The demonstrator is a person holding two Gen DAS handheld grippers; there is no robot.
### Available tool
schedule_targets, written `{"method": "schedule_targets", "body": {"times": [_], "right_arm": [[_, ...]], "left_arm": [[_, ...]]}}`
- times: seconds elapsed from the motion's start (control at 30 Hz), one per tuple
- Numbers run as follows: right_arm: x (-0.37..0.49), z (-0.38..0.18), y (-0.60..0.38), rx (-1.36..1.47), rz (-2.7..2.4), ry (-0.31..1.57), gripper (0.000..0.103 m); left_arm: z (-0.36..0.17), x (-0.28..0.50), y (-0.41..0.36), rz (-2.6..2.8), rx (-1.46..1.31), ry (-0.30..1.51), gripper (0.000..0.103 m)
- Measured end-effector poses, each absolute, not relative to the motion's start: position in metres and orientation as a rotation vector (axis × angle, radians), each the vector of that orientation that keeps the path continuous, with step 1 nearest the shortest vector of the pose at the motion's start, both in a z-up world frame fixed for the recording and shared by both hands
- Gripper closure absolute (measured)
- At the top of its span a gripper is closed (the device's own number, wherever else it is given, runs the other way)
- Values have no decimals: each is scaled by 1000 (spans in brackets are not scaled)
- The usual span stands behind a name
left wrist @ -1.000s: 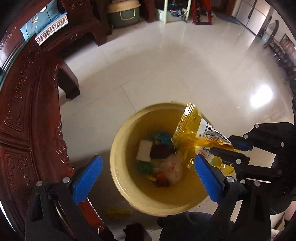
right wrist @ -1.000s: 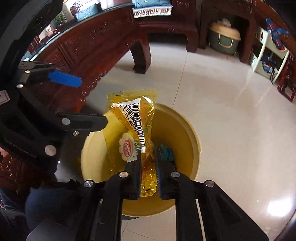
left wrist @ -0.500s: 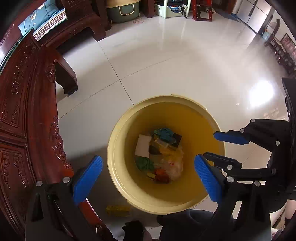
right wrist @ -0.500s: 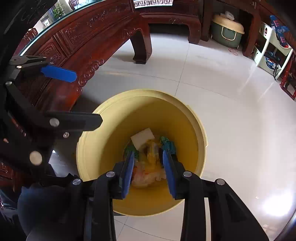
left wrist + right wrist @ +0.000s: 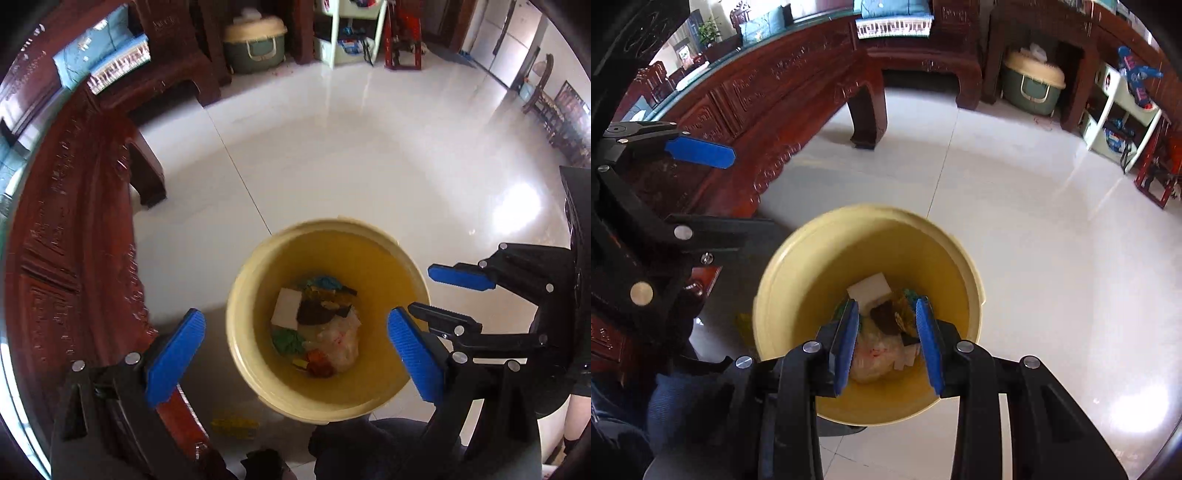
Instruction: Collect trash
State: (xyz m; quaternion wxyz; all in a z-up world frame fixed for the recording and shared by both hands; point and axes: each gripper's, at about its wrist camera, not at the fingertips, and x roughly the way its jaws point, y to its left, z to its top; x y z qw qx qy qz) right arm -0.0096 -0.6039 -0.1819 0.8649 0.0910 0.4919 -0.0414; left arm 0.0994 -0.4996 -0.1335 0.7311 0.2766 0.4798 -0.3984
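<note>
A yellow bin (image 5: 376, 251) stands on the white tile floor, seen from above in both views (image 5: 798, 273). Several pieces of trash (image 5: 317, 325) lie at its bottom, among them the yellow wrapper (image 5: 903, 312), a white card and a clear bag. My left gripper (image 5: 295, 347) is open and empty above the bin. My right gripper (image 5: 888, 341) is open and empty over the bin's near side; it also shows at the right of the left wrist view (image 5: 454, 291). A small yellow scrap (image 5: 234, 424) lies on the floor beside the bin.
A carved dark red wooden table (image 5: 66, 240) curves along the left, close to the bin. A green lidded pot (image 5: 255, 42), a white shelf (image 5: 1119, 110) and a red stool (image 5: 402, 44) stand at the far wall. Open tile floor (image 5: 369, 155) lies beyond the bin.
My right gripper opened and let go of the yellow wrapper, which dropped into the bin. Both grippers have since risen a little; the bin looks smaller.
</note>
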Motion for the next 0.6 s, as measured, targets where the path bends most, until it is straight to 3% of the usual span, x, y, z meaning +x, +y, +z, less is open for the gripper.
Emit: {"method": "schedule_targets", "body": {"times": [0.33,0.4,0.47,0.53,0.6], "right_arm": [[-25,-114,-573,111,-138,894,59],[-29,-96,-563,89,-149,858,54],[-32,-80,-551,66,-163,819,38],[-35,-63,-535,39,-180,770,30],[-34,-48,-520,15,-180,730,26]], "left_arm": [[-61,93,-445,-844,467,903,4],[-47,90,-431,-833,446,865,4],[-31,87,-413,-821,415,829,4],[-19,88,-393,-808,376,808,4],[-7,90,-369,-776,327,784,4]]}}
